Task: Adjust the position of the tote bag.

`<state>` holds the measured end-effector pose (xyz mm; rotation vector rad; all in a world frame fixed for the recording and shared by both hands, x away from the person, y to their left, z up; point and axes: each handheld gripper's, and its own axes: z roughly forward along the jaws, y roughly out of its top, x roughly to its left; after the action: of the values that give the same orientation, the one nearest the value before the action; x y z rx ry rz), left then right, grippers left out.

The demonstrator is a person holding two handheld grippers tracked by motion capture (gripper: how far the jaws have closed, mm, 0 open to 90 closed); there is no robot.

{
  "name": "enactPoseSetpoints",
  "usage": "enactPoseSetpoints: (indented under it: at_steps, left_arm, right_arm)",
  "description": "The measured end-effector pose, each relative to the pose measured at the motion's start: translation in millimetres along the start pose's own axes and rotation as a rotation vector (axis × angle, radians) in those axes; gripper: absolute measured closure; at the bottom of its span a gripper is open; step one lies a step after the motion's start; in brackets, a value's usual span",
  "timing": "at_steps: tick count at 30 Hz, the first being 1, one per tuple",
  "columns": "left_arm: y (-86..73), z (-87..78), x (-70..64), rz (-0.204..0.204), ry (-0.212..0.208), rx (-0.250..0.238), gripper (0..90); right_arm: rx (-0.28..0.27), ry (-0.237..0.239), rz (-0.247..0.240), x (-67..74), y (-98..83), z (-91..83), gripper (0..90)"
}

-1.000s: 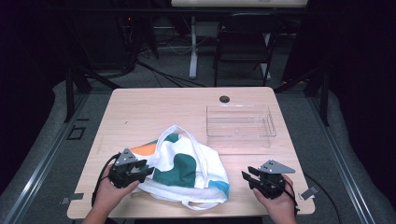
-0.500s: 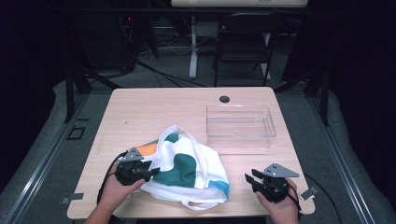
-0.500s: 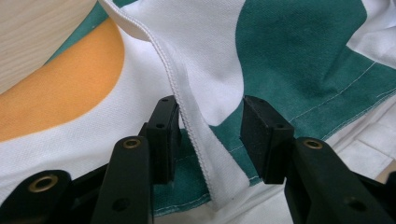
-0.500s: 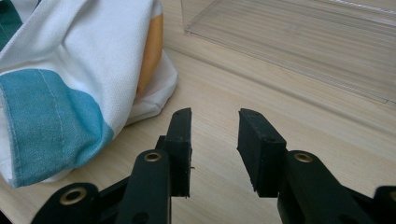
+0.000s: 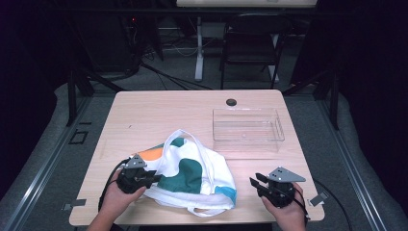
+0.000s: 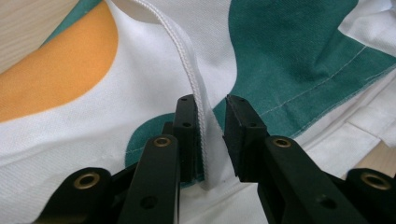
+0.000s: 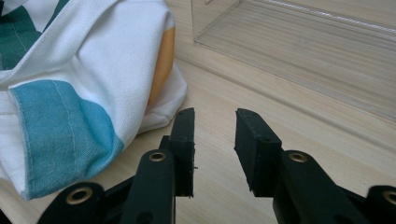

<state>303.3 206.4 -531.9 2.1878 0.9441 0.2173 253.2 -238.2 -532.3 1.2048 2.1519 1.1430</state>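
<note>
The cloth bag (image 5: 192, 175), white with green, orange and blue patches, lies crumpled on the near half of the table (image 5: 159, 115), its front hem close to the near edge and its looped strap (image 5: 207, 211) just short of that edge. The left tool (image 5: 153, 177) sits at the bag's left side, close to the table's near left corner. In the left gripper view its jaws have just been closing and stand narrow around a raised fold of white cloth with a stitched hem (image 6: 194, 79); the hem lies against the left jaw's pad, while a slim gap shows before the right pad, so the fold is between the jaws but not visibly pinched.

The right tool (image 5: 256, 182) rests near the near right corner, apart from the bag, with bare wood between them. Its jaws have just been closing a little and stand partly apart with nothing between them; in the right gripper view only table surface lies ahead of them.

The clear plastic bin (image 5: 246, 130) stands on the right half, close to the right edge and just beyond the bag. A small dark round grommet (image 5: 231, 102) sits near the far edge. The far left part of the table is open wood. No writing or brand can be read on the bag or bin.
</note>
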Motion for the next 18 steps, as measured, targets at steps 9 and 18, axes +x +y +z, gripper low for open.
enactPoseSetpoints:
  at_steps: [9, 18]
  left_arm:
    - [-6.4, -6.8, -0.4, -0.004, 0.002, 0.000, 83.8]
    - [-7.8, -11.9, -3.1, 0.011, 0.004, -0.018, 87.7]
  right_arm:
    - [-0.008, 0.024, -0.015, 1.5, 6.1, 8.7, 68.2]
    - [-0.018, 0.040, -0.025, 3.5, 9.8, 12.2, 68.5]
